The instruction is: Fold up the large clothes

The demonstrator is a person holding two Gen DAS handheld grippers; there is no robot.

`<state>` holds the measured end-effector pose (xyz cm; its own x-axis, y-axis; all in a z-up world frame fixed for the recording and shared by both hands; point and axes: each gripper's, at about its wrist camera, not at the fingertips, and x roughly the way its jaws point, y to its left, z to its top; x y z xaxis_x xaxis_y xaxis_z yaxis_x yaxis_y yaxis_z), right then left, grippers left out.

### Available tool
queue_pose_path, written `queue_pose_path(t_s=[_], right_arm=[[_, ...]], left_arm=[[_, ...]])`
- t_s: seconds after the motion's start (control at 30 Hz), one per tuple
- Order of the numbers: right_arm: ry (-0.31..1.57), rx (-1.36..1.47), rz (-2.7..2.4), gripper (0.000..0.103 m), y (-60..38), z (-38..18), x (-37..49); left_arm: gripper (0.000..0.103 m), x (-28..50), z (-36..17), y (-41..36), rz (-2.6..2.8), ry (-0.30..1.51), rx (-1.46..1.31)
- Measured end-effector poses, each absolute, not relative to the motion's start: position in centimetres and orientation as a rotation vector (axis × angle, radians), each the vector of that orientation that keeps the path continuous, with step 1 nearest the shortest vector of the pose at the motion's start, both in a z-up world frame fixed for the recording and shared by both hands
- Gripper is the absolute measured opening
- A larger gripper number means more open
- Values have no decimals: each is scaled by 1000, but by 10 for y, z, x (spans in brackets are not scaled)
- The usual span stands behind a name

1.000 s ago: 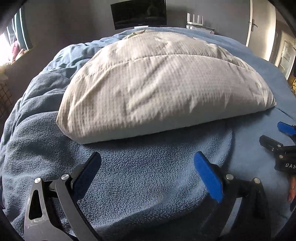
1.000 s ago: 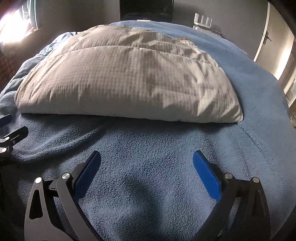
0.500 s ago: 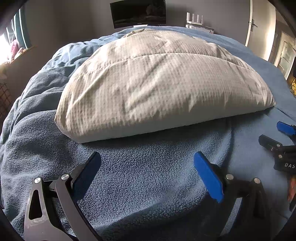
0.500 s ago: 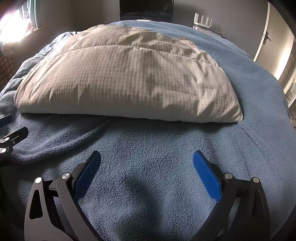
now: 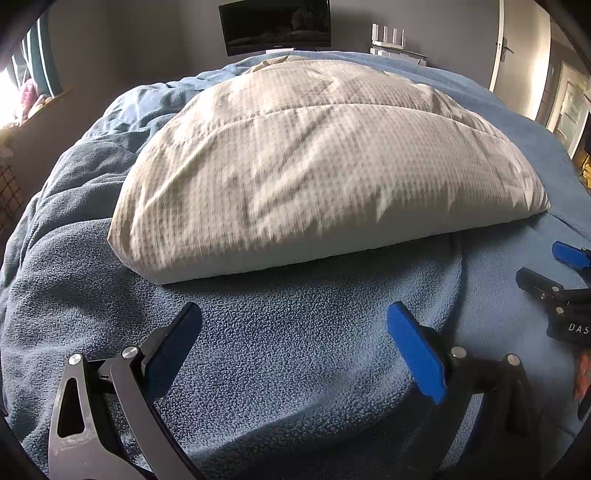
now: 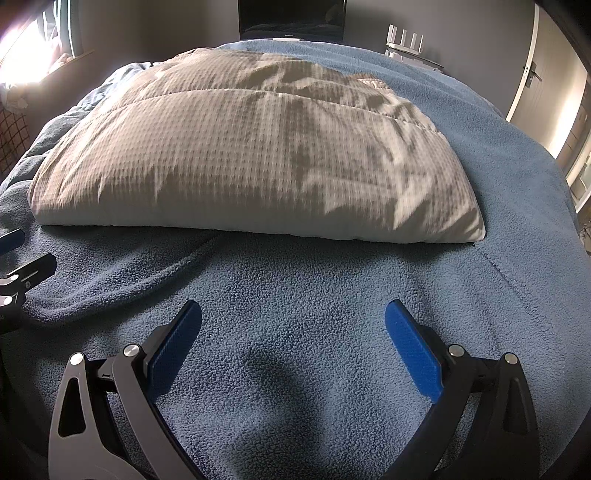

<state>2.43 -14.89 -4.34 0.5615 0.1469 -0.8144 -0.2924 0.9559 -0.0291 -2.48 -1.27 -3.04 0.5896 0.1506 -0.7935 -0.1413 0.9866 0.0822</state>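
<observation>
A large beige waffle-textured cover [image 5: 325, 166], folded into a thick pad with a seam across it, lies on a blue fleece blanket [image 5: 295, 350] over the bed. It also shows in the right wrist view [image 6: 251, 155], on the same blanket [image 6: 314, 325]. My left gripper [image 5: 295, 332] is open and empty, hovering over the fleece just in front of the cover's near edge. My right gripper [image 6: 293, 332] is open and empty, also over the fleece short of the near edge. The right gripper shows at the left view's right edge [image 5: 561, 280]; the left gripper shows at the right view's left edge [image 6: 18, 266].
A dark screen [image 5: 275, 26] hangs on the far wall beyond the bed, with a white router [image 5: 388, 37] beside it. A door [image 5: 513, 48] stands at the right. A bright window [image 5: 14, 96] is at the left. The fleece has a raised fold [image 6: 122, 280] at the left.
Both grippers have risen or tilted slightly, so the cover sits a little lower and nearer in view. Jaws stay open. The cover has not moved.
</observation>
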Motion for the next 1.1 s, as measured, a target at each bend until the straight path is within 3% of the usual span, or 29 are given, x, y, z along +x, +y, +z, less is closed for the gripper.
queue_pose_path(t_s=[1.1], right_arm=[[946, -164, 259, 95, -150, -45, 26]], left_arm=[[96, -25, -32, -15, 166, 927, 11]])
